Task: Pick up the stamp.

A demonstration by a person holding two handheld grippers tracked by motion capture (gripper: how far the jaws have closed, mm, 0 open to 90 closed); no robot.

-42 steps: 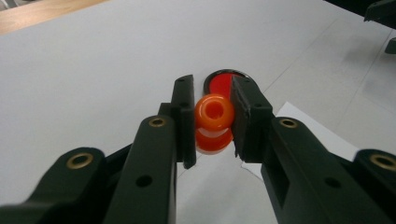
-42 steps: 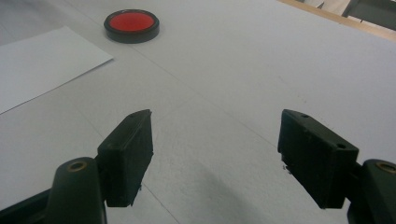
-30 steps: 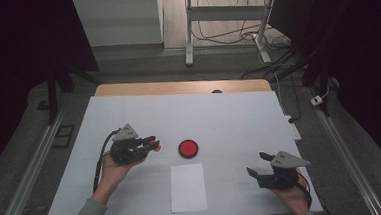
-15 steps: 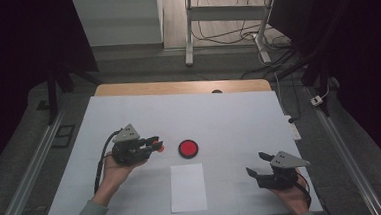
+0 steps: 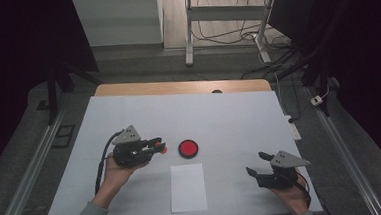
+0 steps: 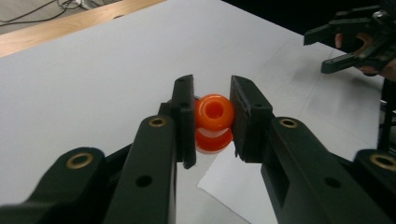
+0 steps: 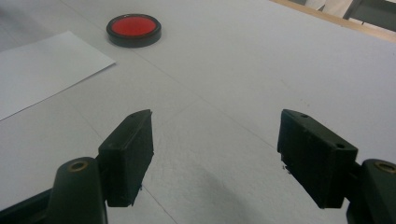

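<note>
The left gripper (image 6: pixel 212 116) was clamped on a small orange spool-shaped piece (image 6: pixel 214 122), its two black pads pressed against either side of it and its open bore facing the camera. In the high view the same gripper (image 5: pixel 157 146) was held in the person's left hand, pointing rightward over the white table top (image 5: pixel 229 115), with the orange piece (image 5: pixel 163 149) showing at the jaw tips. Whether the piece touched the table could not be told.

Just beyond those tips lay a round red disc with a black rim (image 5: pixel 188 148), near the orange piece but apart from it. Nothing stood between the two. Below the disc, toward the person, a white sheet of paper (image 5: pixel 188 187) lay flat on the table; its corner (image 6: pixel 233 186) showed under the left gripper's jaws.

The right gripper (image 5: pixel 260 164) rested well apart at the table's right side, in the person's right hand, its jaws spread wide with nothing between them (image 7: pixel 215 158). From its own view the red disc (image 7: pixel 134 29) and the sheet's edge (image 7: pixel 42 70) lay ahead to the left, with bare table between.

A strip of wood (image 5: pixel 177 87) bordered the table's far edge.
</note>
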